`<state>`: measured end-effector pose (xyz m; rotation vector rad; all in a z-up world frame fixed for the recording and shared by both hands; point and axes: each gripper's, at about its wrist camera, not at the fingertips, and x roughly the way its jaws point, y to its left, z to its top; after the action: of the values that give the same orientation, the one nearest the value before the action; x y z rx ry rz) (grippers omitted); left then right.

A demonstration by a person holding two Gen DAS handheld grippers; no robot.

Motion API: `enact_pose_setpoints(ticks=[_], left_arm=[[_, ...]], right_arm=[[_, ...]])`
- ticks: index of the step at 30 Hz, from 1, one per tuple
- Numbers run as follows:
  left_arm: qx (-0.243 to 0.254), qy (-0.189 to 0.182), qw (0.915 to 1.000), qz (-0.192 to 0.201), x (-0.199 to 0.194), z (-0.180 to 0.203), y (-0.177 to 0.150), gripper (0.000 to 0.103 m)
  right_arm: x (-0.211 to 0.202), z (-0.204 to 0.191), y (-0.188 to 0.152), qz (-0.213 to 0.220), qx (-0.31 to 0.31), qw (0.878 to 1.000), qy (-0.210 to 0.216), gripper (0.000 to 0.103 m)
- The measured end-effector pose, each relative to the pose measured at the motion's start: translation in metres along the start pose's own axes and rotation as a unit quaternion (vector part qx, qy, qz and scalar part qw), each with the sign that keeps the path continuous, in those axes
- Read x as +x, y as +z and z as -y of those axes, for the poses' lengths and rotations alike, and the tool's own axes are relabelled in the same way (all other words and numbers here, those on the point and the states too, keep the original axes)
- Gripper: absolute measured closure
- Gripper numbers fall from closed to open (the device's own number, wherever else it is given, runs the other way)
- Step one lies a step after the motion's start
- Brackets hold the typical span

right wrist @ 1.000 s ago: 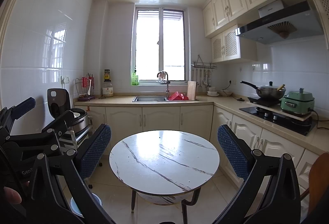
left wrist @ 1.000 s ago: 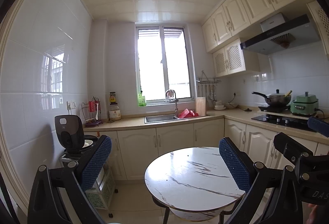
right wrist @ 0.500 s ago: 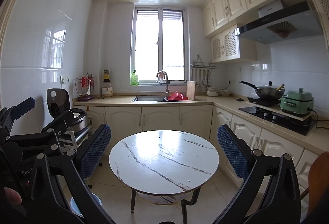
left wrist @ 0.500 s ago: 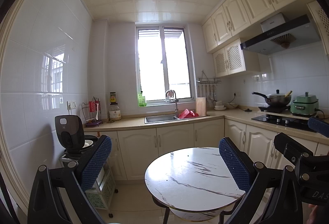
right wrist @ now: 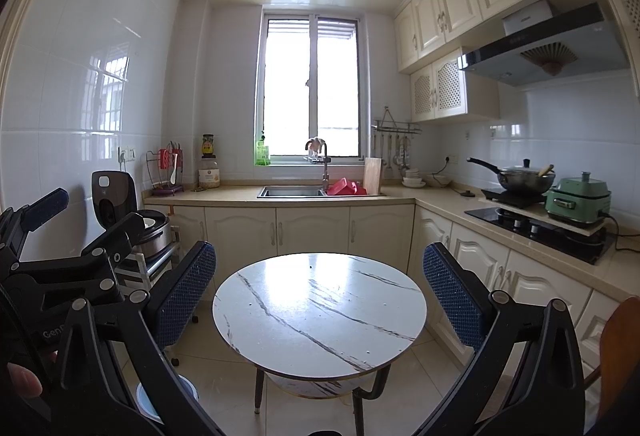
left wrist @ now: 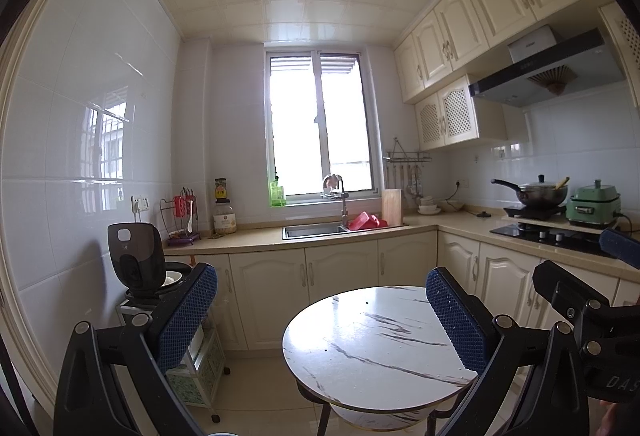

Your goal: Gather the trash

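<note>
My left gripper [left wrist: 320, 304] is open, its blue-padded fingers [left wrist: 188, 312] spread in the air with nothing between them. My right gripper [right wrist: 316, 278] is likewise open and empty. Both face a round white marble-patterned table [right wrist: 320, 320], also in the left wrist view as the table [left wrist: 372, 348]. Its top is bare apart from a few tiny specks [right wrist: 310, 267]. No piece of trash is plainly visible. On the floor at the lower left of the right wrist view sits a round blue-rimmed container [right wrist: 168, 398], partly hidden by my gripper.
An L-shaped counter [right wrist: 280, 200] runs along the back and right walls, with a sink [right wrist: 290, 191], a red item [right wrist: 346, 187] and a stove with a pan [right wrist: 520, 180]. A rice cooker on a small cart [left wrist: 140, 268] stands left. A wooden chair back [right wrist: 618, 356] is at right.
</note>
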<state>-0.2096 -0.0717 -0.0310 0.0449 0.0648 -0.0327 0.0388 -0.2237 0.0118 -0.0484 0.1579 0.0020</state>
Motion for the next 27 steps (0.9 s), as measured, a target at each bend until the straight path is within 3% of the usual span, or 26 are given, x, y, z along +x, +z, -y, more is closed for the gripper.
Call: enact_pose_setpoints(ticks=[27], left_arm=[[0.001,0.002,1.0,0.001,0.0028,0.0,-0.0007,0.001]], right_arm=[[0.0013,0.004,0.0007,-0.001,-0.001,1.0,0.003,0.0]])
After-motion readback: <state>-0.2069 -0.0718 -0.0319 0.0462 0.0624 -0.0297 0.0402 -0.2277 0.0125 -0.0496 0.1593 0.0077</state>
